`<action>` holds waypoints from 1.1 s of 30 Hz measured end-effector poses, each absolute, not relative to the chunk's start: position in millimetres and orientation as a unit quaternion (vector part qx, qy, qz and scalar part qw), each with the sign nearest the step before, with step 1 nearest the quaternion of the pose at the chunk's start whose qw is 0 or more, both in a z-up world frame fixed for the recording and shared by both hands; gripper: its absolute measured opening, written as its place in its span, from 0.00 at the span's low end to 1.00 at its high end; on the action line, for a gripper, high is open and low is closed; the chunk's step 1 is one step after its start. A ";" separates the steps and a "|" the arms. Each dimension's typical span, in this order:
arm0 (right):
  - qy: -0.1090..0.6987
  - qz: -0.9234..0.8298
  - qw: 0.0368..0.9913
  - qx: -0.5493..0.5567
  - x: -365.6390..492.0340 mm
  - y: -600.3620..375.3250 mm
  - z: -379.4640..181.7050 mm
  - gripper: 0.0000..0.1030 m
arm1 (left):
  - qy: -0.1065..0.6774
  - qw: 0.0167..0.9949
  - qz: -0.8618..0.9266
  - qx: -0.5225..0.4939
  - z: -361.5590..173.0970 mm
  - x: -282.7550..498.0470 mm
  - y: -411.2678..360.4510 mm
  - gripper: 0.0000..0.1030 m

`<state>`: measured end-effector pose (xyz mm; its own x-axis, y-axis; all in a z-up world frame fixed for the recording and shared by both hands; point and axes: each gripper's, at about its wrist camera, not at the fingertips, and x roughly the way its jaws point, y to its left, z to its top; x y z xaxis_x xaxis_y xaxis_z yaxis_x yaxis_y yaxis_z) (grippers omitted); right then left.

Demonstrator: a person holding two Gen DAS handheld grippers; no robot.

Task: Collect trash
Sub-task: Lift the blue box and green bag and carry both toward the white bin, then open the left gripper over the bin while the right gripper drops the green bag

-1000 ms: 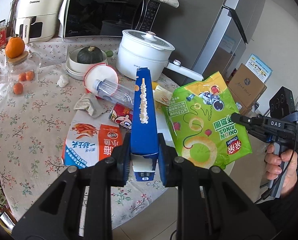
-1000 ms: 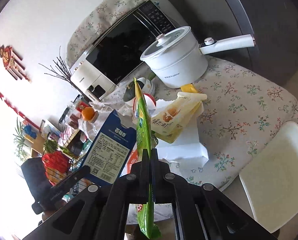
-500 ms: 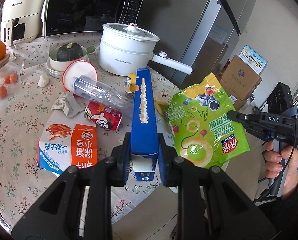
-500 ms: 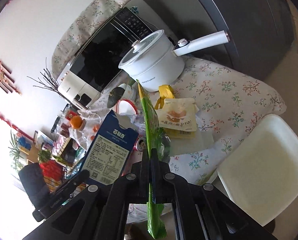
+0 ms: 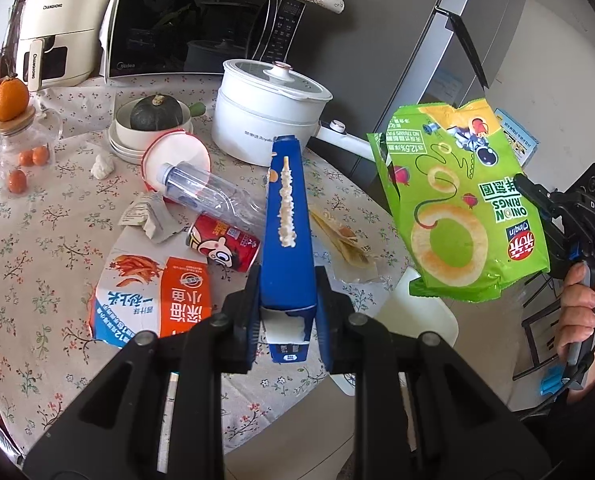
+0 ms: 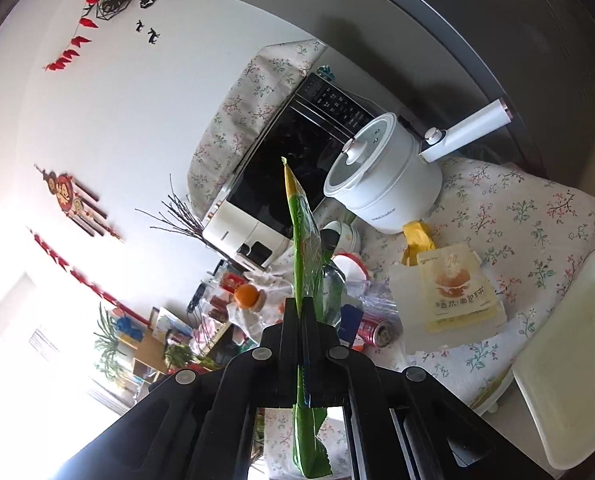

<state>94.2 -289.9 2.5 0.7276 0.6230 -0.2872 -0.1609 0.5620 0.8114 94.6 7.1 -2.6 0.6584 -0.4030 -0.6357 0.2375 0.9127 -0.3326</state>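
Two grippers, each holding one piece of trash.

The left gripper (image 5: pixel 287 312) squeezes one blue carton (image 5: pixel 287 232) tight. The right gripper (image 6: pixel 299 312) pinches one green chip bag (image 5: pixel 461 204), up at 3 o'clock. On the table (image 5: pixel 37 240) lie one red can (image 5: pixel 221 242), one clear bottle (image 5: pixel 213 192) and one orange bag (image 5: pixel 153 300), at 9 to 11 o'clock.

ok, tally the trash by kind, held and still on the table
Cartons: 1, blue carton in the left gripper
Snack bags: 3, green onion-ring bag in the right gripper, orange-and-white bag, yellow burger-print pouch
Bottles: 1, clear plastic bottle
Cans: 1, red can
Torn wrappers: 1, grey scrap
Total: 7
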 end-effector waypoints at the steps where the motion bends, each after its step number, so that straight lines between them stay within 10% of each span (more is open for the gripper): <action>1: 0.285 0.221 0.844 0.396 93.3 -289.4 4.9 0.02 | 0.374 0.904 -0.177 -0.112 -2.8 94.3 8.2 0.25; 33: 0.465 -0.116 0.815 0.324 30.5 -426.9 -118.1 0.02 | 0.460 0.809 -0.366 -0.020 -79.4 100.9 -229.4 0.25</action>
